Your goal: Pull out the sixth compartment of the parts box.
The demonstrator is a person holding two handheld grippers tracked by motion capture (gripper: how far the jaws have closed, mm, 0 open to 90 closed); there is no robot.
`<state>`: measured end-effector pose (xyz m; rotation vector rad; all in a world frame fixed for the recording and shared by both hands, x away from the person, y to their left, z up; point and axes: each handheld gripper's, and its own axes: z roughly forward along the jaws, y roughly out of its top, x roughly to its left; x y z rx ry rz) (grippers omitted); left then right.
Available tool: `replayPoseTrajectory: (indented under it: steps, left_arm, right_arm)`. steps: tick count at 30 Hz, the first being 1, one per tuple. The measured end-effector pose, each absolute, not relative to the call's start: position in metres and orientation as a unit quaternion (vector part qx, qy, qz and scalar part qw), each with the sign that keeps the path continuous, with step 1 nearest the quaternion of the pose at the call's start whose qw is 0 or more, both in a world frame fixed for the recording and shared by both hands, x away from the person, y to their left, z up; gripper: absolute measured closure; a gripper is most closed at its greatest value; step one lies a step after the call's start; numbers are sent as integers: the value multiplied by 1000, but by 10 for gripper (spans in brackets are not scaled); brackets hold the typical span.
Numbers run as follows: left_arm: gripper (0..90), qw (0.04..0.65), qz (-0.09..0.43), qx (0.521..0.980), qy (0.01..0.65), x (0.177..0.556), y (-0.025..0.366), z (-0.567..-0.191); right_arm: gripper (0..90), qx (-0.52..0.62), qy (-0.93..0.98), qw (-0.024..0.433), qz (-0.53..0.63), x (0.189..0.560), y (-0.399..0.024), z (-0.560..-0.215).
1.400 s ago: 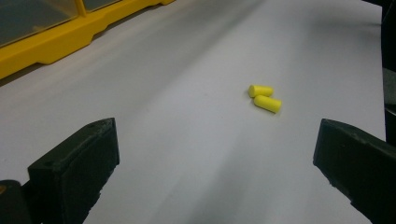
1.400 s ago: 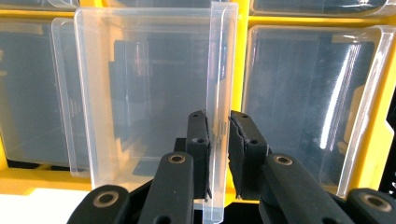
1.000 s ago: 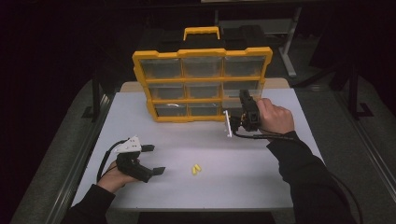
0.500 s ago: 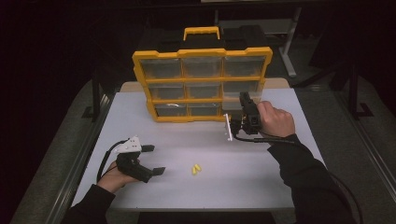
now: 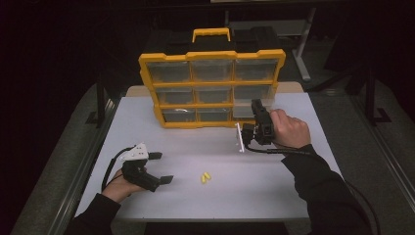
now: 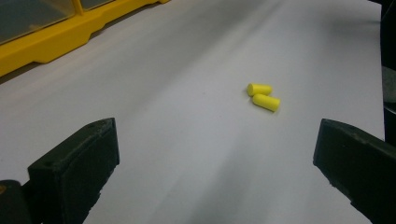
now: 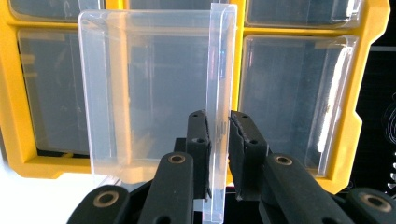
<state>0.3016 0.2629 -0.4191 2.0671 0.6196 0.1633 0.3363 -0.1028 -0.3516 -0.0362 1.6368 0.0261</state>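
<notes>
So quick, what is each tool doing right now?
Left tool: open, holding nothing, near the yellow earplugs.
Right tool: closed on the wall of a clear plastic bin.

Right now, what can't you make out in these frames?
- Bin contents of the yellow organizer: high view, too small, fronts glare.
- Slot the clear bin came from: right gripper view, the bin covers it.
- Right hand-held gripper pad contact on the bin wall: the clear wall blurs the far pad.
- Left hand-held gripper: jaw tips cut off by the frame edges.
- Yellow earplugs: touching or apart, unclear.
</notes>
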Motion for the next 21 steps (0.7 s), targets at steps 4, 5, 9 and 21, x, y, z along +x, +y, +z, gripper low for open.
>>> replayPoseTrajectory:
  steps: [4,5,9,21]
  left_arm:
    - [0,470,67,843,252,301,263,-419]
    - [0,470,67,843,252,301,263,-419]
    - [0,470,67,843,253,301,263,-419]
    - [0,471,67,842,255,301,263,-419]
  right_arm:
    - [775,-17,730,683,13,334,-103,-352]
    - [776,-17,729,684,13,333,-103,-352]
    - [775,-18,729,684,14,330,-103,-352]
    - [775,-23,727,686,19,320,-104,-352]
